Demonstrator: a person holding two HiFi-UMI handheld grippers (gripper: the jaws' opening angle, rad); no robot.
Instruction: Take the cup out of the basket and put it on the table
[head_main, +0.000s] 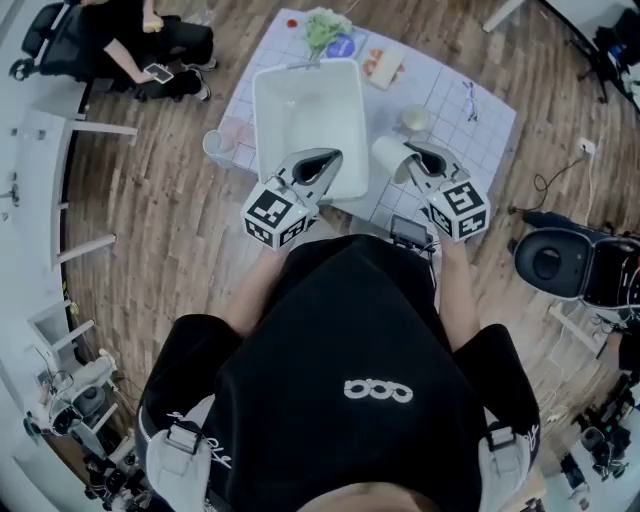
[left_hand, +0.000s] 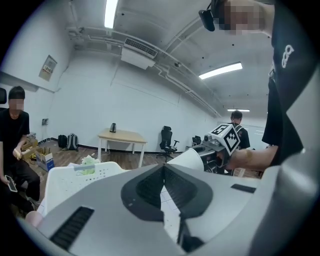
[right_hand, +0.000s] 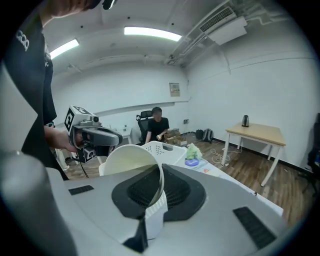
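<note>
Right gripper (right_hand: 159, 187): its 2 jaws pinch the thin wall of the cup (right_hand: 131, 160) at the rim, 1 pad inside the mouth and 1 outside.
Left gripper (left_hand: 164, 185): jaws pressed together with nothing between them.
Cup place: clear of the basket (head_main: 262, 120), held in the air just beside its near right corner, above the near edge of the table (head_main: 470, 130).
Head view only: shows the layout from above. The cup (head_main: 392, 158) lies between the basket's right wall and the right gripper (head_main: 422, 160), the left gripper (head_main: 318, 165) hangs over the basket's near rim, and a second small cup (head_main: 415, 120) stands on the table beyond.
Right gripper view only: shows the cup's cream inside and the grip on its rim. The perforated basket (right_hand: 162, 150) sits behind and lower, and the left gripper (right_hand: 92, 136) is off to the left.
Left gripper view only: shows the cup's white outer wall (left_hand: 187, 159) from the side, jutting from the right gripper (left_hand: 220, 145), with the basket (left_hand: 80, 177) at lower left.
Cup axis: tipped well off upright, probably close to level. In the head view it runs from the right jaws toward the basket.
Cup mouth: faces back at the right gripper, with the base pointing away toward the basket.
</note>
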